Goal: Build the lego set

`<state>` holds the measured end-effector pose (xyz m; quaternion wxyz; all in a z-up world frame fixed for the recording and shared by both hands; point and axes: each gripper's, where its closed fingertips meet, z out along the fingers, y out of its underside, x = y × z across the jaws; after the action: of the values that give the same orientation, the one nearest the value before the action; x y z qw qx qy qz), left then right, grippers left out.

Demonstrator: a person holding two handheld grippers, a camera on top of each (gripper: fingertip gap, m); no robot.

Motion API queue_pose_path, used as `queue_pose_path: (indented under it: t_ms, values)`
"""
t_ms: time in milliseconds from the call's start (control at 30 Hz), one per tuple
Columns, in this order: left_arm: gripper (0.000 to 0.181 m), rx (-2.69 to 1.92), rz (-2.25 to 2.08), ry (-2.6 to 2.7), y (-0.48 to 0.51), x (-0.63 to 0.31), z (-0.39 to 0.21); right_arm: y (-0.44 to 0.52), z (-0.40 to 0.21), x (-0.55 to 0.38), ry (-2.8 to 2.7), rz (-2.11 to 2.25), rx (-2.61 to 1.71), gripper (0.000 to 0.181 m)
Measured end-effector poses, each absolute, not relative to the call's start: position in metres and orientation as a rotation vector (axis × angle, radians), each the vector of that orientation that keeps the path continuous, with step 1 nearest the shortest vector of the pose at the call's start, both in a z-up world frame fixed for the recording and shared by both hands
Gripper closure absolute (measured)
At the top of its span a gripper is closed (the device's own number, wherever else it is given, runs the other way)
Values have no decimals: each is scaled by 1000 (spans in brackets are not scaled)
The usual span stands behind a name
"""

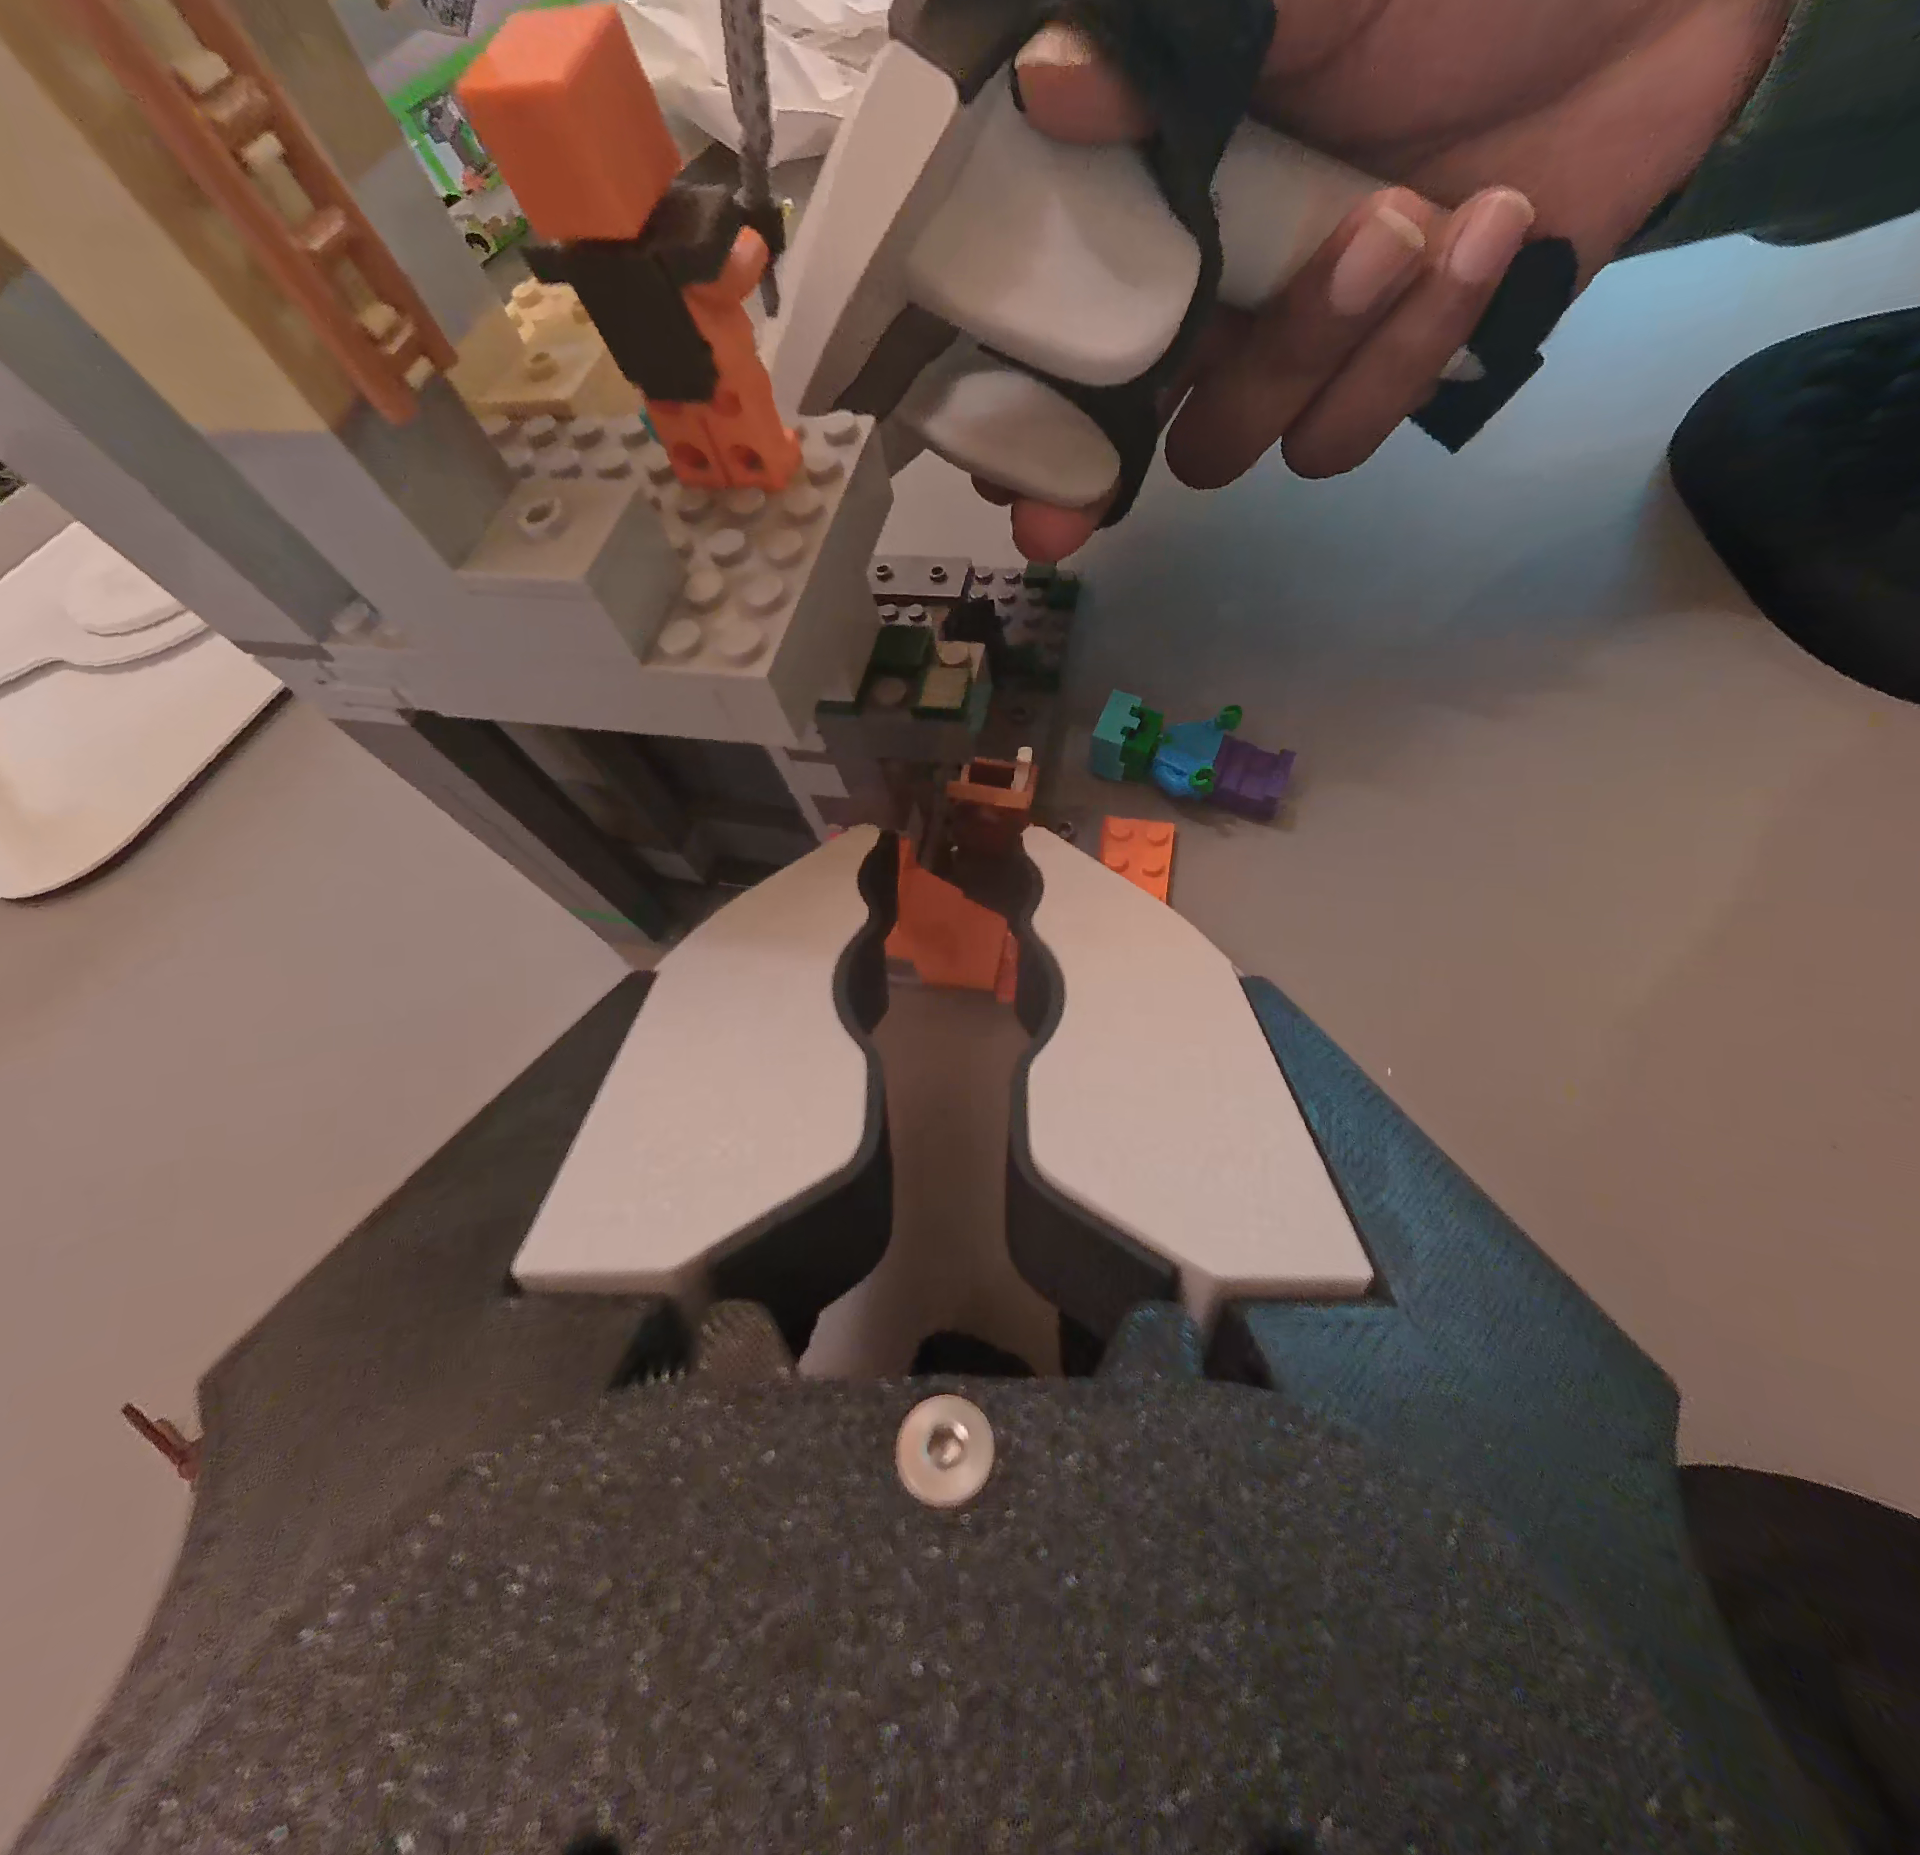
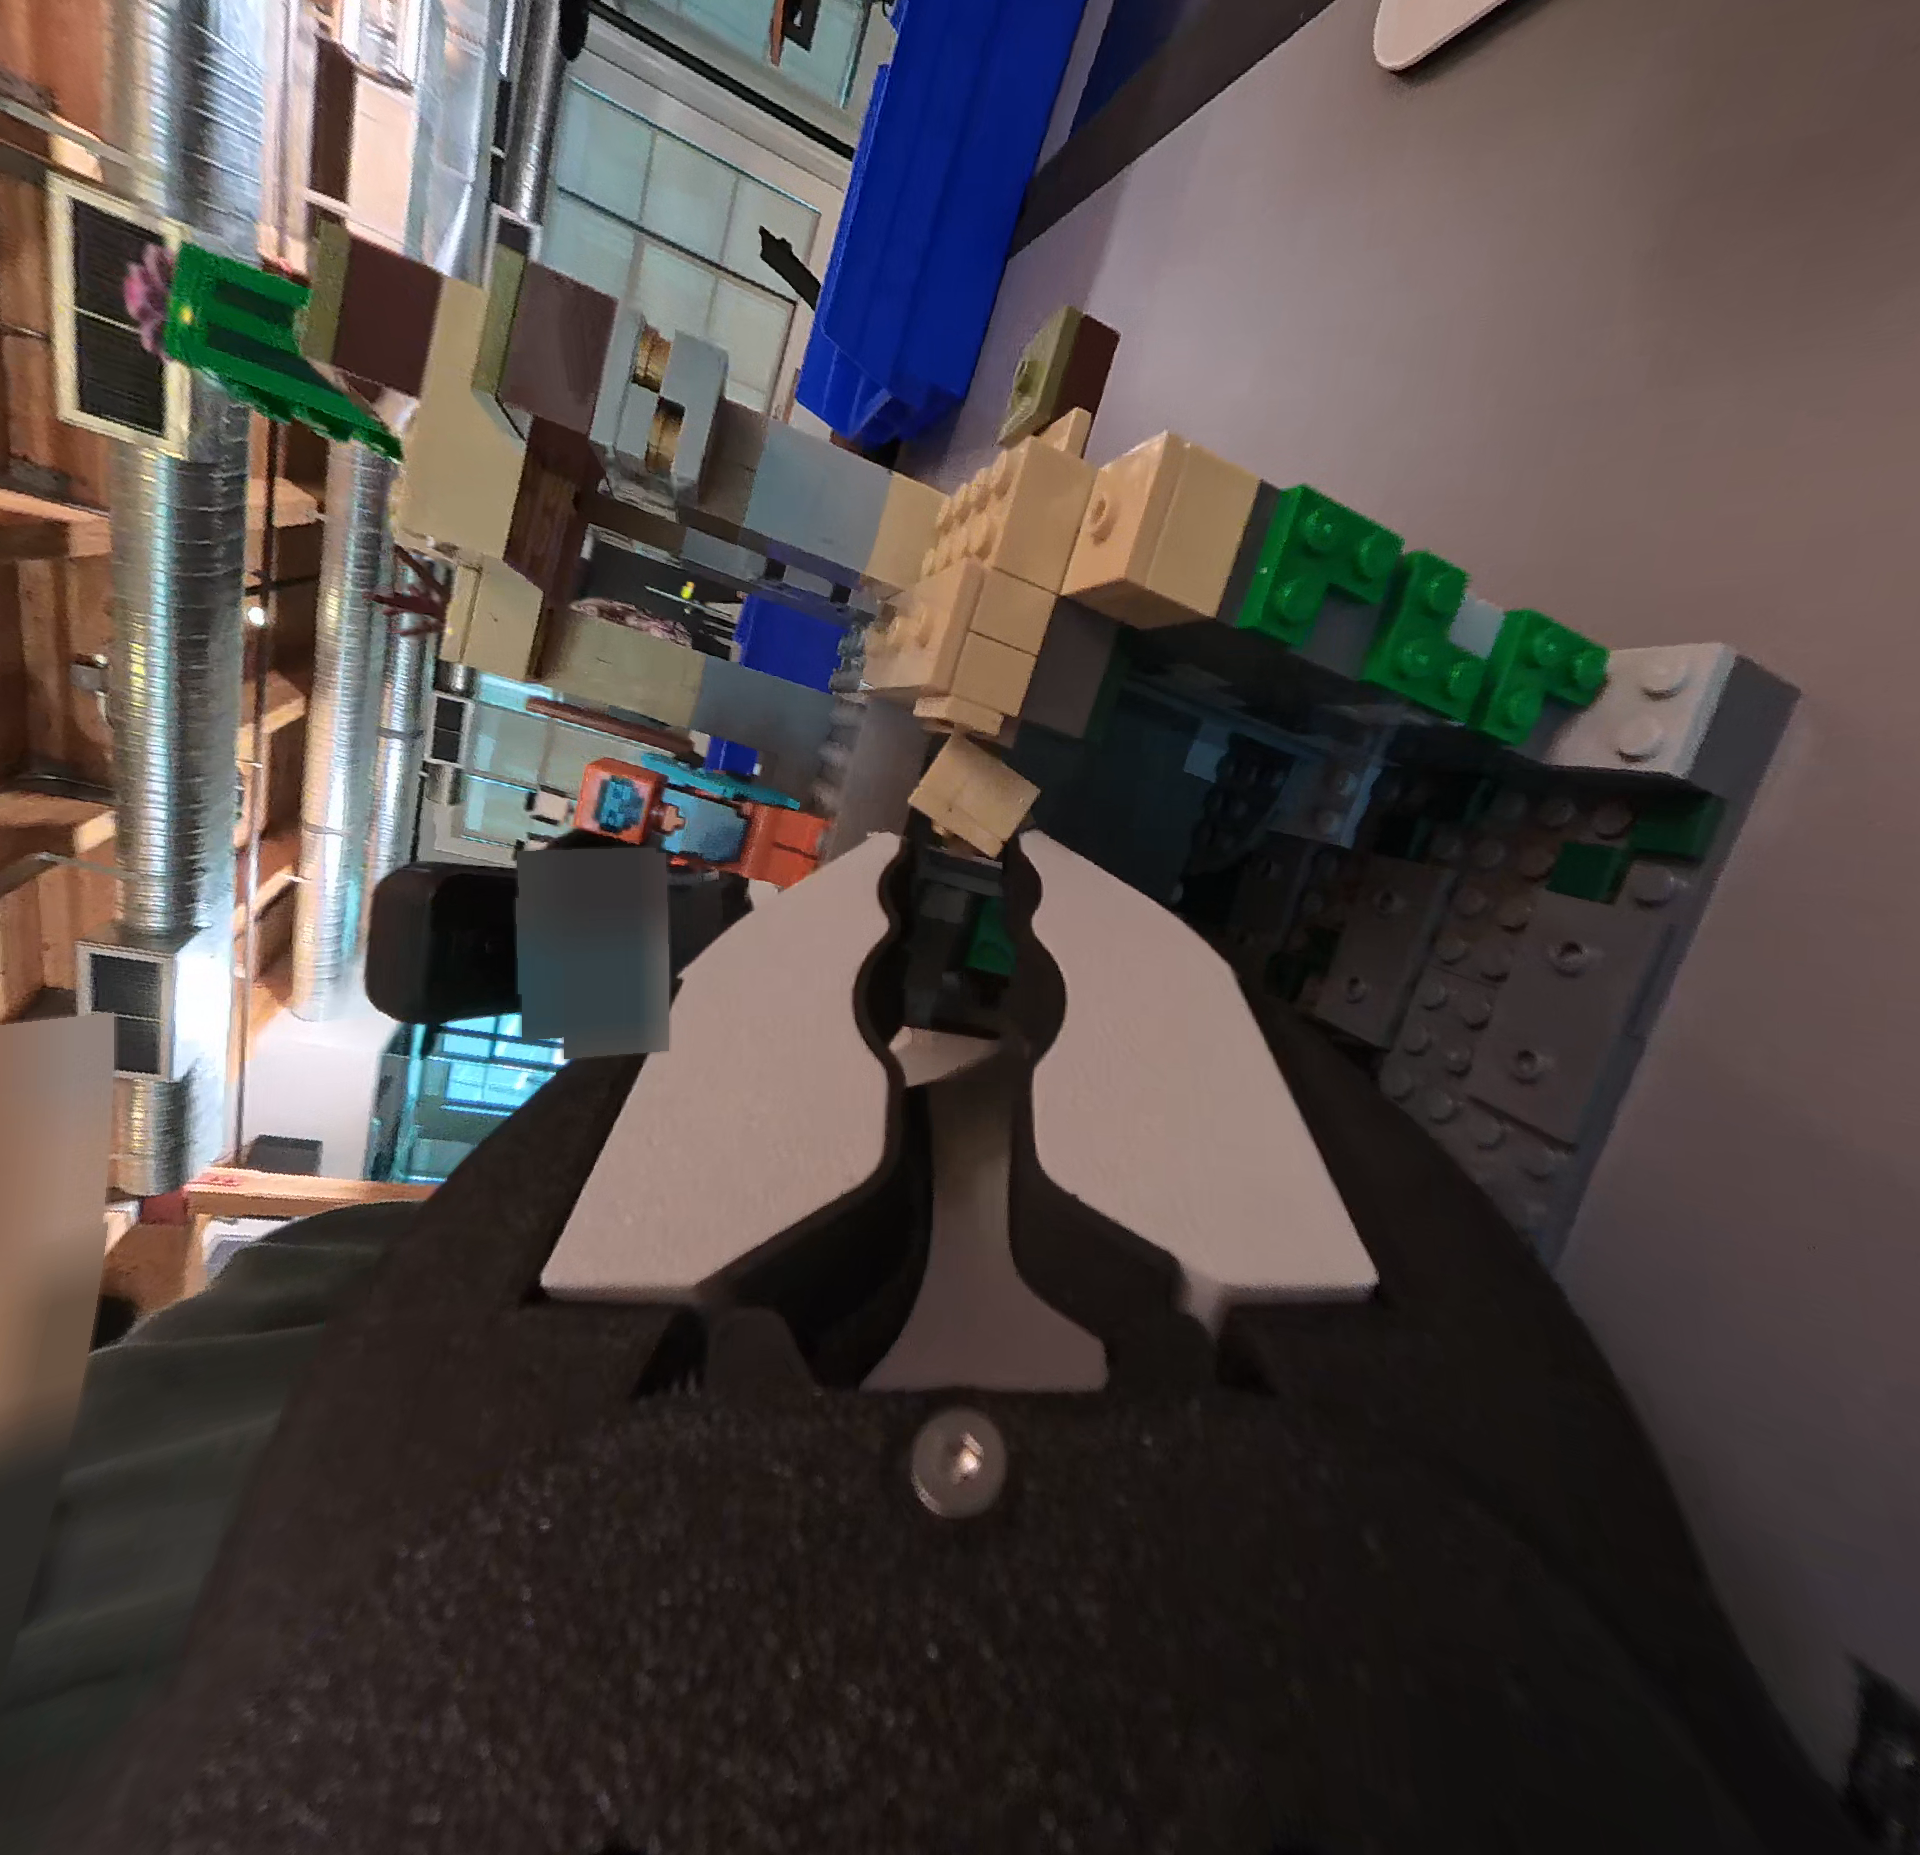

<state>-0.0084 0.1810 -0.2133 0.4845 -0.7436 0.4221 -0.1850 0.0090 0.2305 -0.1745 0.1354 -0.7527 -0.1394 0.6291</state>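
1. Left hand-held gripper [image 1: 951, 860] is clenched on a small orange-and-brown sub-assembly [image 1: 961, 917], held low at the foot of the lego build [image 1: 582, 600], probably lining it up for attachment.
2. Right hand-held gripper [image 2: 956, 855] is rolled sideways, its fingers gripping a dark part with a tan brick [image 2: 971, 782] at the tips, pressed against the build's wall; likely seating it or bracing the model.
3. Build sits on the grey tabletop [image 1: 1455, 974]; orange figure [image 1: 665, 278] stands on its upper ledge, clear of the work.
4. Spare orange plate [image 1: 1138, 855] and a teal-and-purple figure [image 1: 1195, 756] lie beside it, within reach.

Grey tabletop [image 1: 1455, 870]. Behind it: silver ribbed ducts [image 2: 156, 662], wooden wall panels [image 2: 42, 579] with louvred vents [image 2: 114, 330], large glazed windows [image 2: 675, 205] admitting daylight, blue bin [image 2: 935, 195].
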Motion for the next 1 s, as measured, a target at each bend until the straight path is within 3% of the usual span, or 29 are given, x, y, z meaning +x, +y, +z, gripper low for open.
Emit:
queue_pose_path:
  t_ms: [33,400,700,800,1000]
  values:
    - [162,-1810,-451,1027,181,-8,-213,230,-174,9,-414,1818,-2180,166]
    - [162,-1815,-445,1024,181,-10,-214,208,-188,27,-654,1664,-2258,164]
    - [162,-1828,-413,999,186,-12,-215,295,-118,46,-1057,1169,-1921,175]
    - [162,-1841,-389,984,189,-14,-216,336,-130,19,-1224,965,-1867,178]
    - [161,-1861,-350,966,194,-18,-218,349,-169,-36,-1526,1045,-1848,181]
